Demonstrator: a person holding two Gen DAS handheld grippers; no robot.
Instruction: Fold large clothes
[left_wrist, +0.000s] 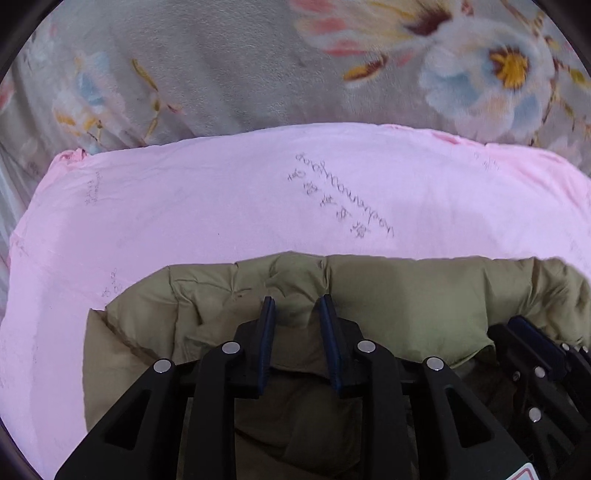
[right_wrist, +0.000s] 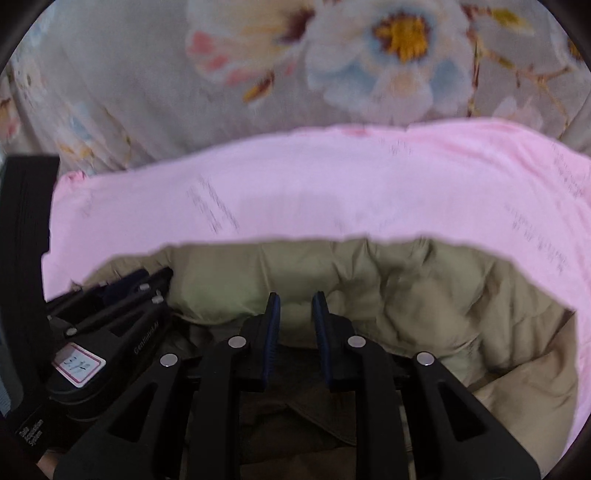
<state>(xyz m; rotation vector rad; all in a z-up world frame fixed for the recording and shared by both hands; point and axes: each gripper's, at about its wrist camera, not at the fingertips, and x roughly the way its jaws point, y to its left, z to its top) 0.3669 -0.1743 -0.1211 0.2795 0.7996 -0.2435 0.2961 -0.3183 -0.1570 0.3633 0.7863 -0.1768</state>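
An olive-green padded jacket (left_wrist: 406, 291) lies bunched on a pink cloth (left_wrist: 221, 206); it also shows in the right wrist view (right_wrist: 424, 295). My left gripper (left_wrist: 297, 306) has a fold of the jacket's edge between its fingers, which stand partly closed on it. My right gripper (right_wrist: 295, 301) likewise holds a puffy fold of the jacket between its fingers. The two grippers are side by side and close together: the right one shows at the left view's right edge (left_wrist: 532, 339), the left one at the right view's left side (right_wrist: 122, 295).
The pink cloth (right_wrist: 332, 192) with faint printed writing covers the surface under the jacket. Beyond it lies a grey blanket (left_wrist: 221, 66) with large blue, pink and yellow flowers, also in the right wrist view (right_wrist: 129, 74).
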